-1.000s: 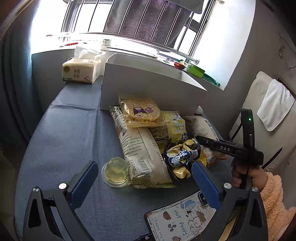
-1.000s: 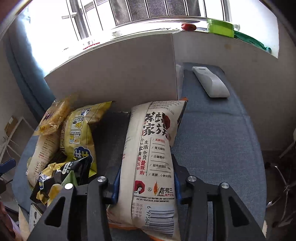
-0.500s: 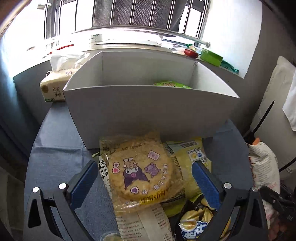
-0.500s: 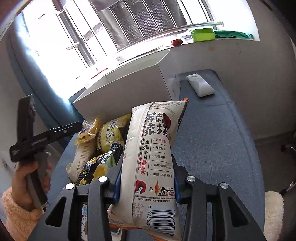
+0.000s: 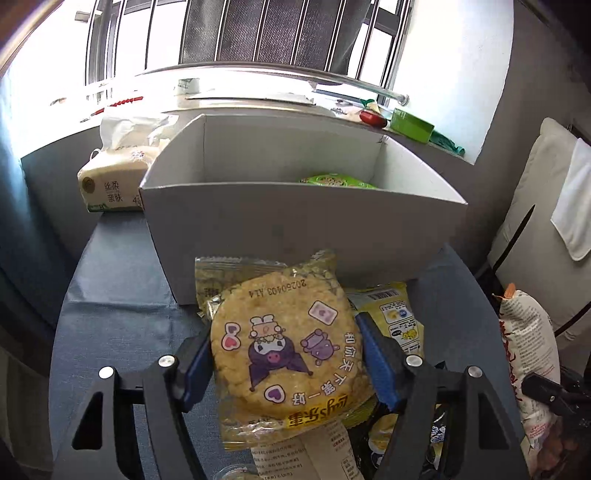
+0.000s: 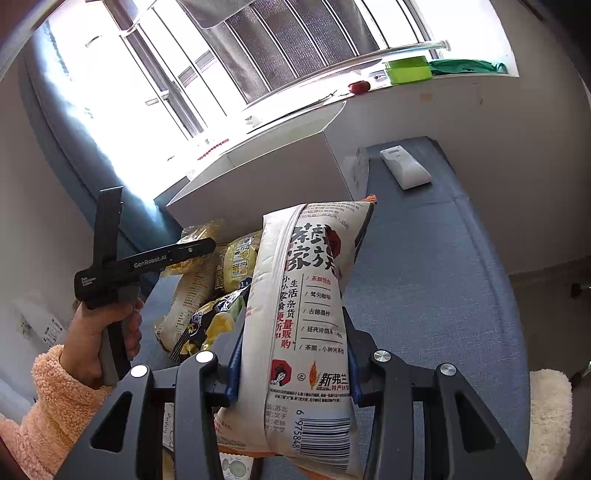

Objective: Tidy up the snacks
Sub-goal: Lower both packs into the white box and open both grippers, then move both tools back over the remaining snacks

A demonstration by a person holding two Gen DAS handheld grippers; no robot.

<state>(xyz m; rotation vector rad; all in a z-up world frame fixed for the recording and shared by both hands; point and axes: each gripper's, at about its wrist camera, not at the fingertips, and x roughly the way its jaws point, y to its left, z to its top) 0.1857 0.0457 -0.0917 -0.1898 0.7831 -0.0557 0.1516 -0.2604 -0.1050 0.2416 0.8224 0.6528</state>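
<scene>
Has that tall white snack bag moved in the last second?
Yes. The white snack bag, clamped in the right gripper, has risen off the table, away from the white box.

You're working in a lived-in room of a home, at a blue cloth-covered table (image 5: 110,288) pushed up against a sunlit barred window (image 5: 258,33). The sill (image 6: 443,79) is cluttered with small household bits, a soft pack of tissues (image 5: 110,184) sits at the table's far corner, and a white remote control (image 6: 404,166) lies on the cloth. Off to your right stands a cream cushioned chair (image 5: 532,206) with a white towel (image 5: 574,199) draped over it.
</scene>
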